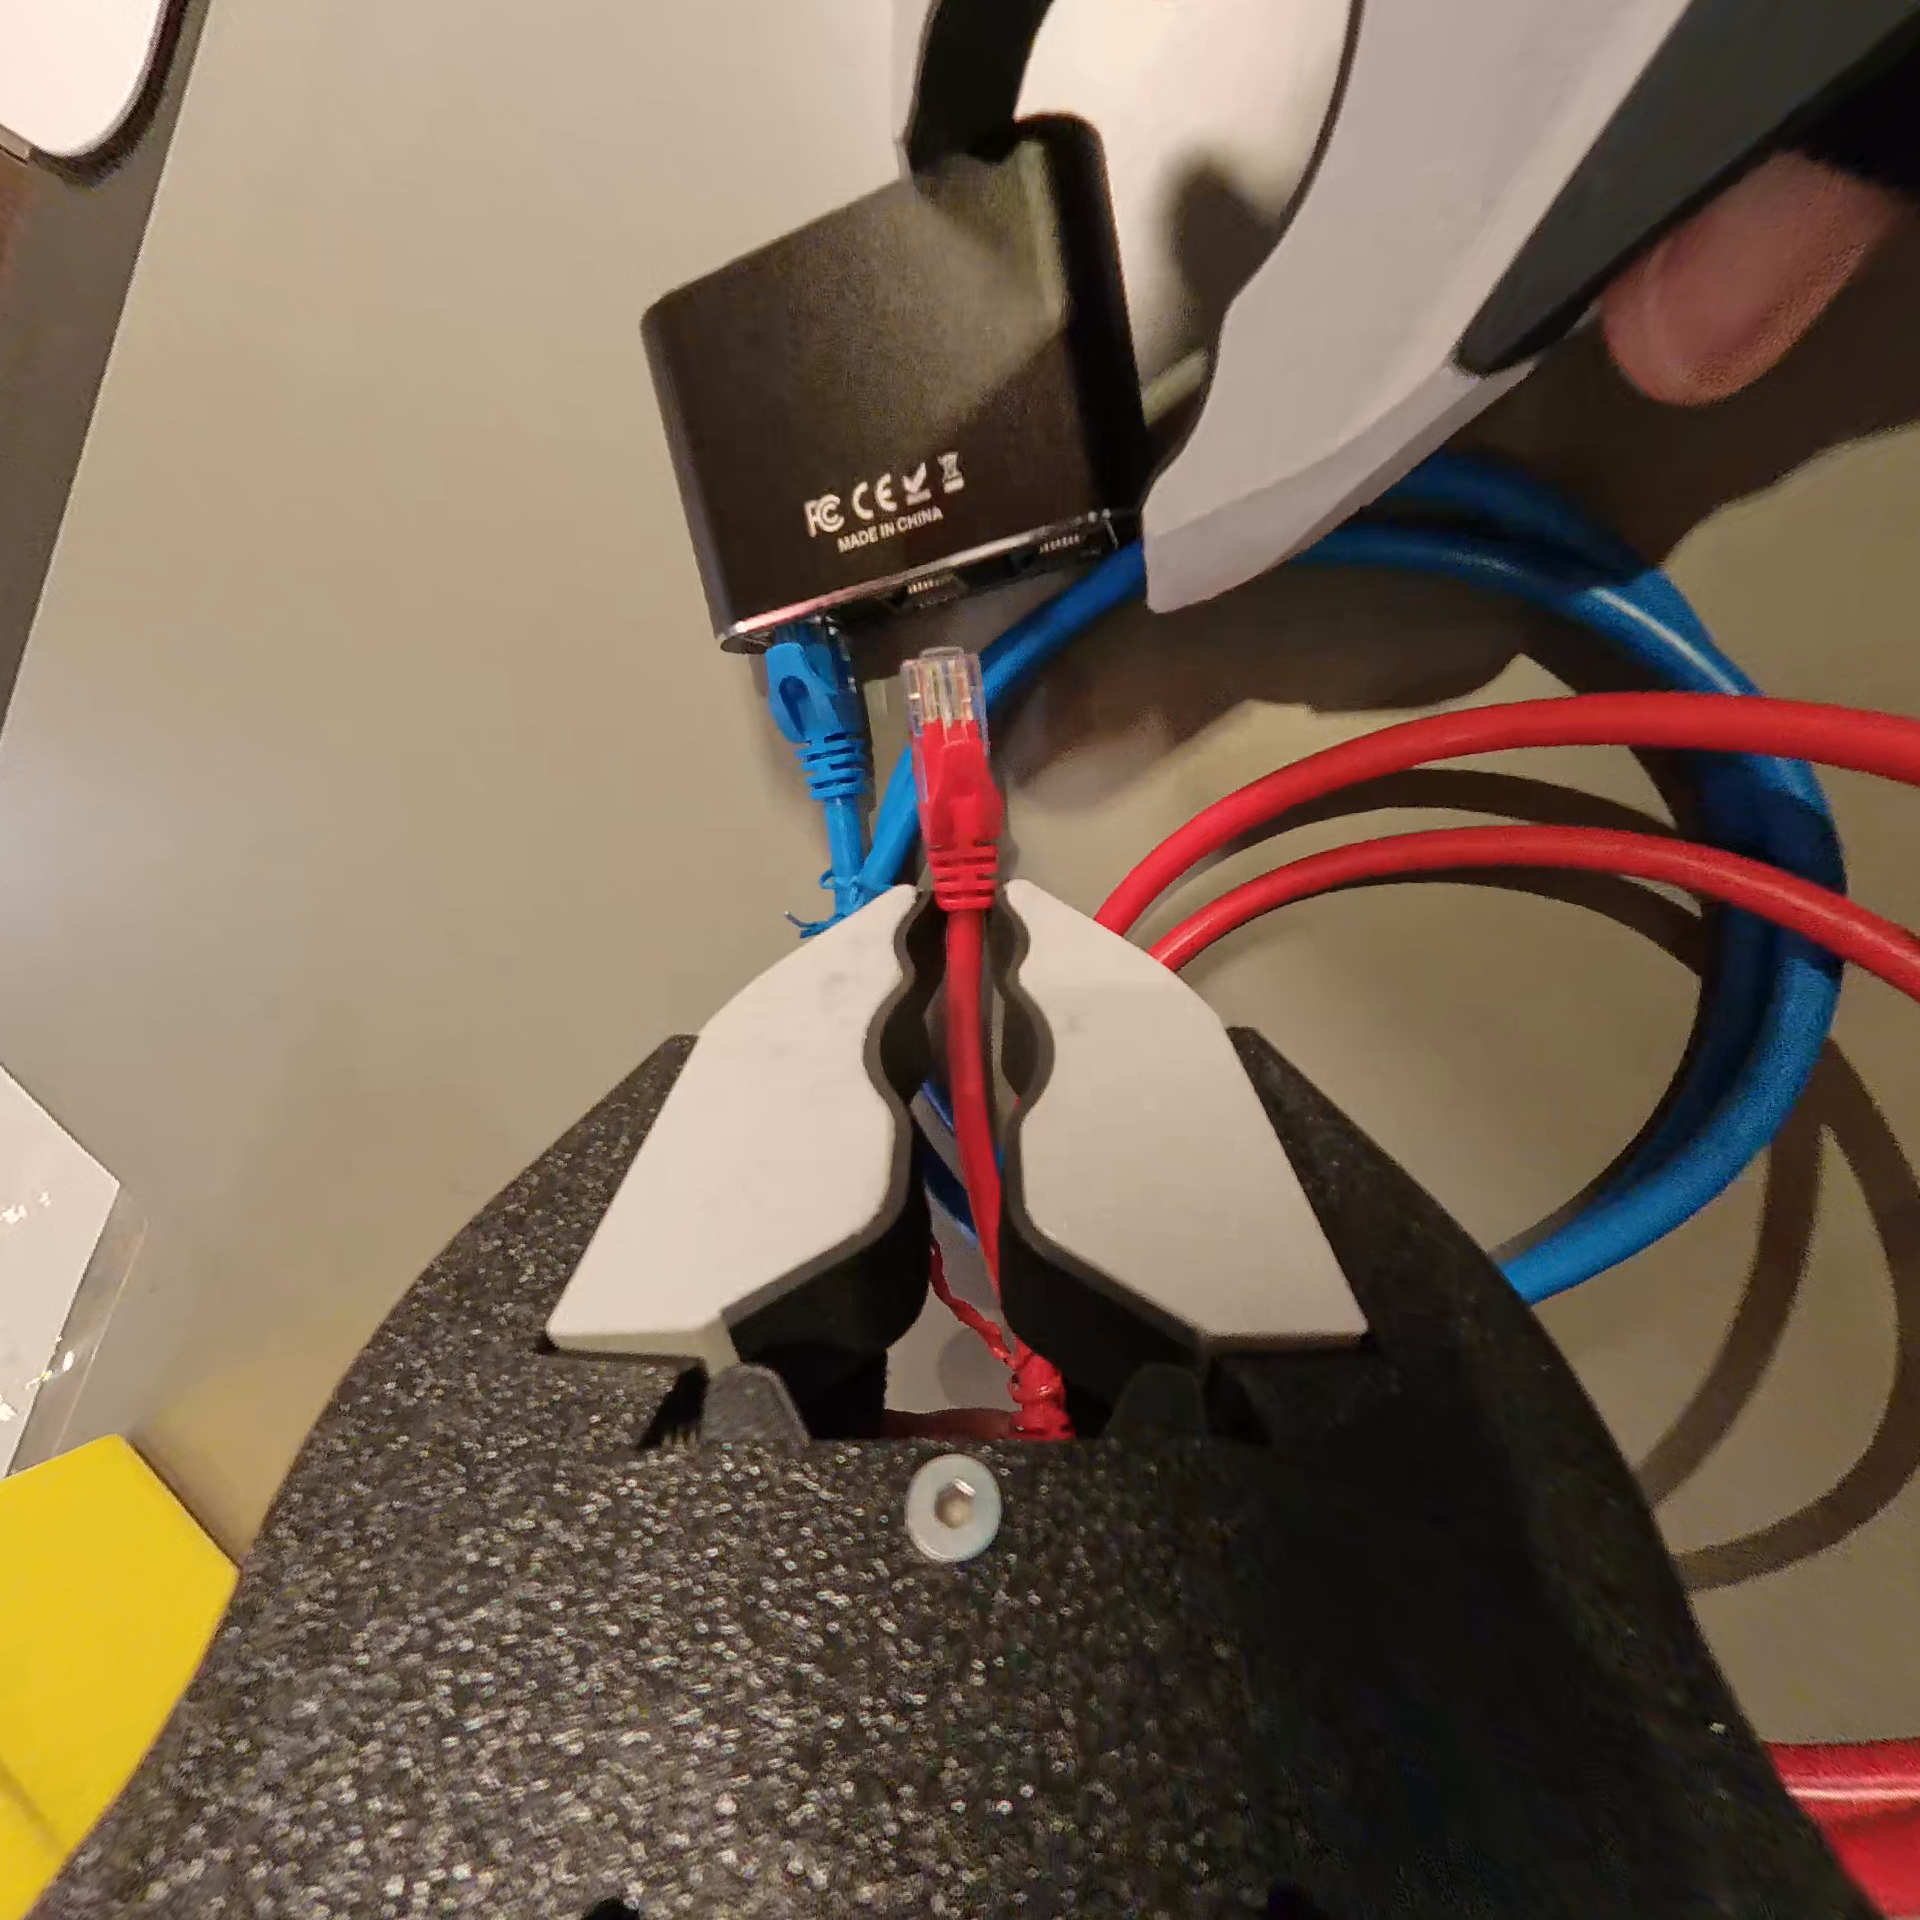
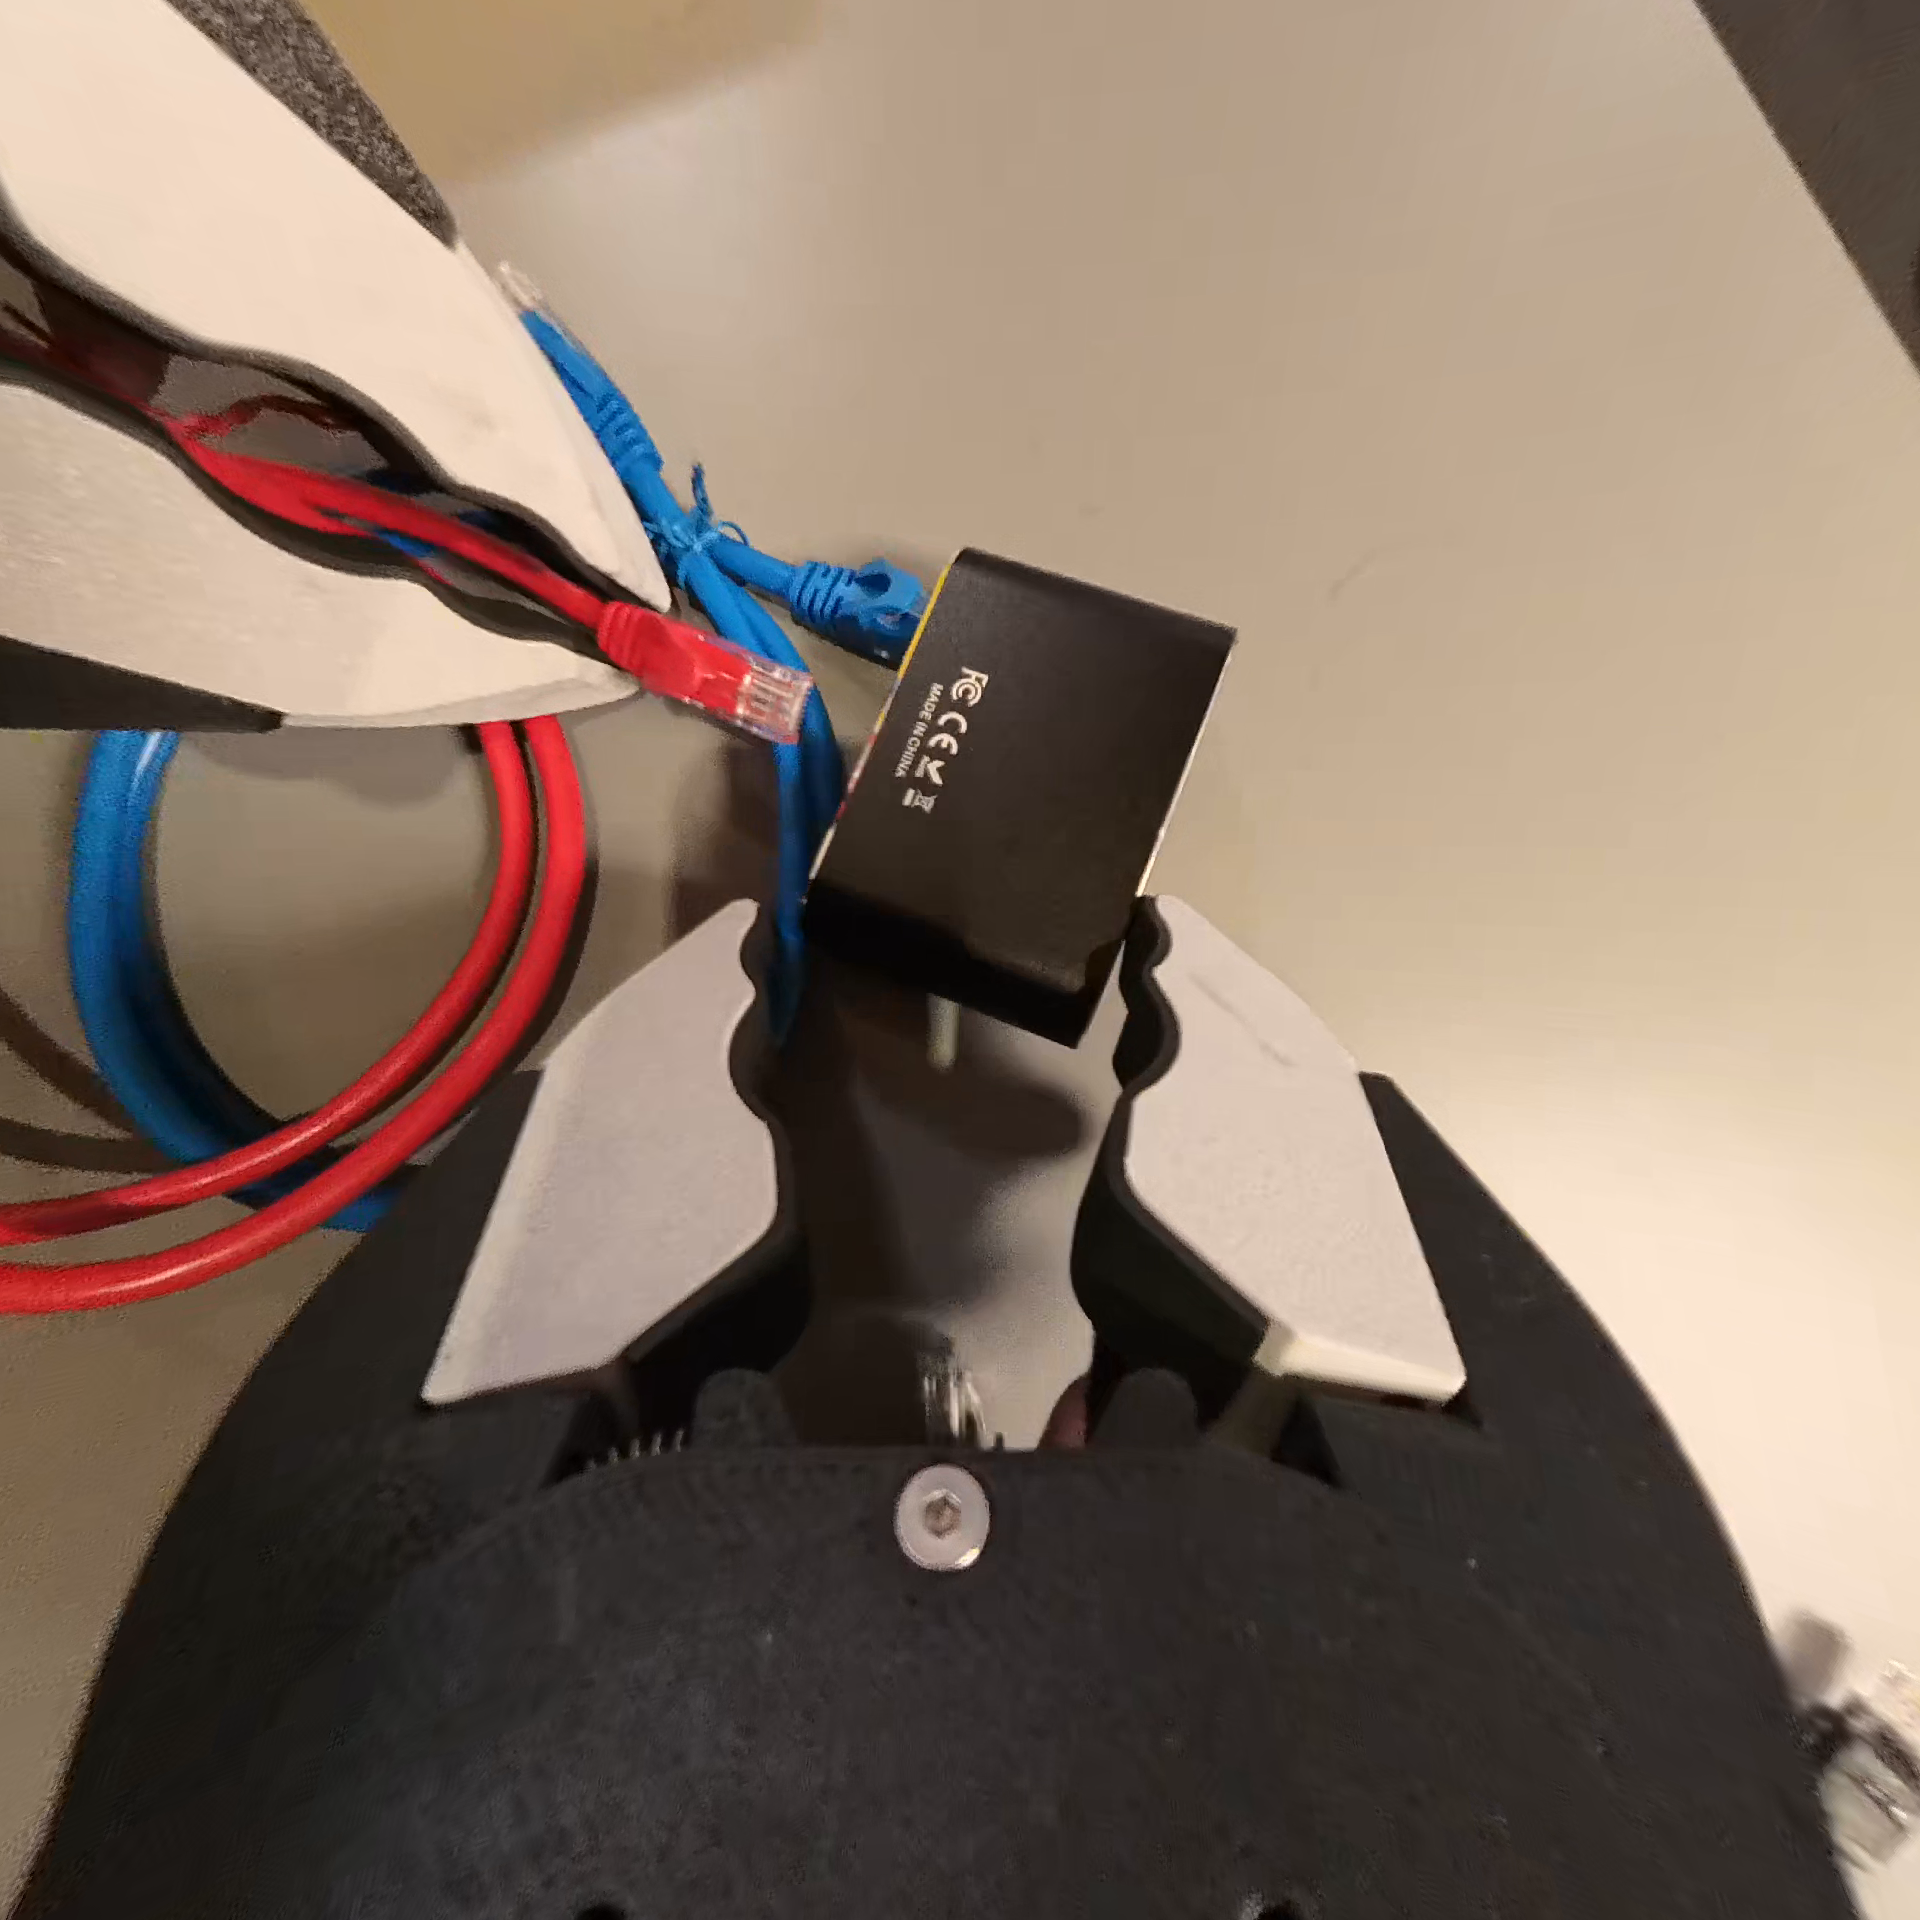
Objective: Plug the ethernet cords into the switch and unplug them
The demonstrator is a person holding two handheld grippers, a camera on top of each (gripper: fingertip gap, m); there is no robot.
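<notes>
Yellow plastic (image 1: 94,1621) shows at the near left edge of the beige table (image 1: 364,623), with a clear packet (image 1: 52,1247) just beyond it. Next comes the left hand-held gripper (image 1: 961,899), its grey fingers clamped on the red ethernet cord (image 1: 971,1049) just behind the plug boot, so that the clear-tipped red plug (image 1: 948,727) points at the port face of the black switch (image 1: 883,416) and stands just short of it, not seated. Just left of that plug, a blue plug (image 1: 810,717) sits in the end port of the switch. Loops of the blue ethernet cord (image 1: 1766,935) and of the red cord lie on the table to the right. Farther right, the right hand-held gripper (image 2: 951,914) holds the switch by its far end: its fingers are spread wide and pressed on either side of the black body, which is tilted, with the blue cord running along the inside of the left finger (image 2: 623,1143).
</notes>
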